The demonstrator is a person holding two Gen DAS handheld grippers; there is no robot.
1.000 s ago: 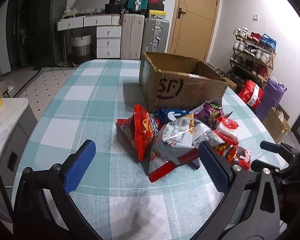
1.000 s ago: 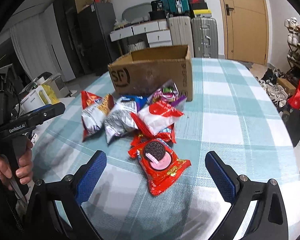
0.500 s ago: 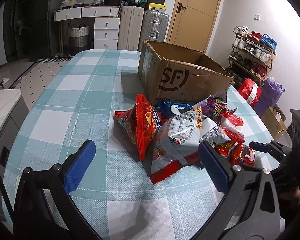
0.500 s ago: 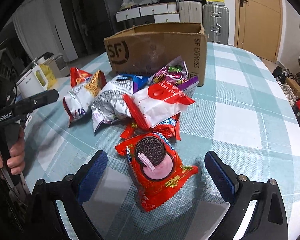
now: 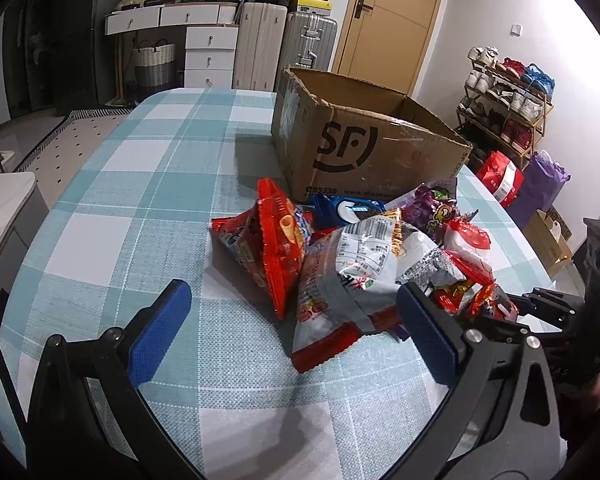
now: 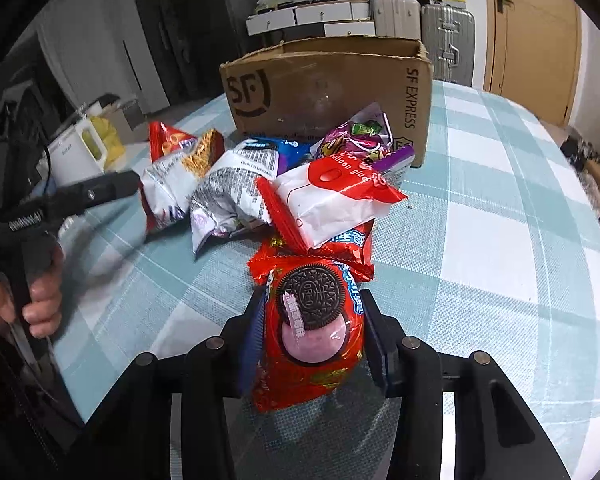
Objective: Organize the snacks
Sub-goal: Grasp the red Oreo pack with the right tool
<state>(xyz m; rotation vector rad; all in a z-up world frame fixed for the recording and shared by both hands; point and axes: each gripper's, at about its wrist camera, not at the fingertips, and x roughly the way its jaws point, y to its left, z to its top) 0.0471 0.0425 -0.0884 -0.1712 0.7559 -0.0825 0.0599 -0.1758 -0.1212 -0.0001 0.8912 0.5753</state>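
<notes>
A pile of snack bags (image 5: 360, 256) lies on the checked table in front of an open SF cardboard box (image 5: 352, 140). My right gripper (image 6: 312, 336) is shut on a red Oreo pack (image 6: 308, 320) at the near edge of the pile. A white and red bag (image 6: 332, 196), silver bags (image 6: 228, 196) and a purple bag (image 6: 360, 144) lie behind it, before the box (image 6: 324, 88). My left gripper (image 5: 292, 320) is open and empty, low over the table, with a red chip bag (image 5: 276, 248) and a silver bag (image 5: 364, 272) just ahead of its fingers.
The teal checked tablecloth (image 5: 148, 184) covers the table. The right gripper's body (image 5: 560, 320) sits at the right of the left wrist view. The left gripper and hand (image 6: 32, 240) show at the left of the right wrist view. Suitcases (image 5: 284, 44) and drawers stand behind.
My right gripper moved forward and closed on the red Oreo pack. My left gripper moved closer to the pile and stayed open.
</notes>
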